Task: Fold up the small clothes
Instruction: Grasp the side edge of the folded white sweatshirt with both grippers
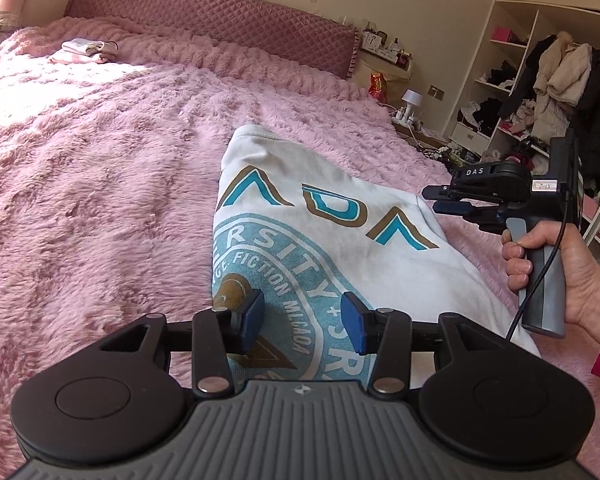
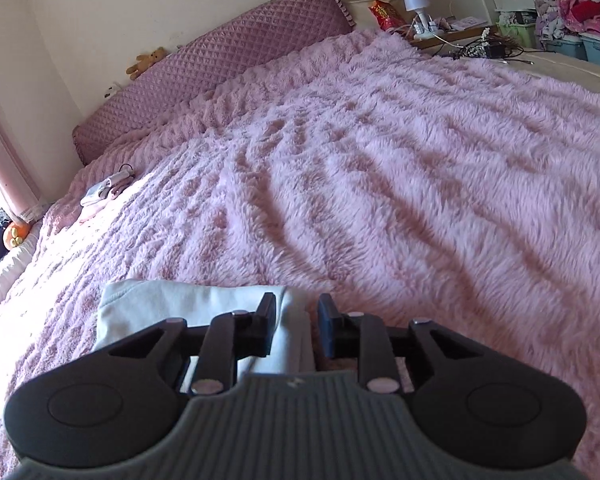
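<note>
Home bedroom: bed [image 1: 100, 140] under pink plush cover, quilted headboard [image 1: 220, 20] far, open wardrobe shelving [image 1: 512, 80] with clothes at right.

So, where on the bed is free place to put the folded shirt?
The pink blanket is bare between the white shirt and the quilted headboard. A small clothes pile occupies the far corner. The bedside shelf is crowded.

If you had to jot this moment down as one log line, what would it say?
left gripper: open above shirt | right gripper: open at shirt's edge | shirt: folded on pink blanket
</note>
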Motion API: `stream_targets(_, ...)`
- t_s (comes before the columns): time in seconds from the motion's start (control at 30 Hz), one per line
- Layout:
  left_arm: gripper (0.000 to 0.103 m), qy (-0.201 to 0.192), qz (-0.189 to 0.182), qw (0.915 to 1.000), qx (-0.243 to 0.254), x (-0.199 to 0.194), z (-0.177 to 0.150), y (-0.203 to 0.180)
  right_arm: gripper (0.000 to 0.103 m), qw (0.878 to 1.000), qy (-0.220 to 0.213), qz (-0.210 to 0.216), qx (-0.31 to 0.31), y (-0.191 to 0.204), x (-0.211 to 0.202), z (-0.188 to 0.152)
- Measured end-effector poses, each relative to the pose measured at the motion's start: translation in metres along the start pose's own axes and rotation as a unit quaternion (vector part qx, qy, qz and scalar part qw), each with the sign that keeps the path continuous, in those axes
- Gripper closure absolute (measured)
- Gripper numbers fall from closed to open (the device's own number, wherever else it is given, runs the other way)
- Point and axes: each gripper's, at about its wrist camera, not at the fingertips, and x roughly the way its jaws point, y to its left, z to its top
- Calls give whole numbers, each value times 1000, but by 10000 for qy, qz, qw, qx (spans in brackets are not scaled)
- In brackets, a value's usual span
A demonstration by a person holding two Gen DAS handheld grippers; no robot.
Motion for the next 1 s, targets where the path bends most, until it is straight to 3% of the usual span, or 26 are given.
stream_targets(0.1,51,-151,-81,9998,-90,-21,2,6,83,9963,-99,811,-277,14,-62,-12)
stream_targets(0.2,51,-219,-321,9988,-313,-40,-1,11,83,9864,224,1567,-447,28,-110,-40)
stream_targets(0.27,51,-224,-482,9972,-524,-47,-2,13,83,9821,512,1736,-527,36,-128,-65)
stream_targets(0.37,51,-301,-783,9937,-747,-53,-3,15,83,9812,719,1731,-459,40,-138,-97)
stream_targets(0.47,51,-249,-976,9920,-761,-53,-4,14,78,9861,785,1453,-198,29,-137,-114)
stream_targets(0.6,50,146,-699,9937,-860,-37,-13,22,83,9882,748,1280,374,5,-135,-122)
stream_targets(0.8,52,372,-713,9939,-752,-29,-19,29,86,9880,687,1114,824,-15,-138,-133)
stream_targets(1.0,45,116,-1103,9901,-865,-5,33,39,85,9867,518,1120,1062,-17,-143,-139)
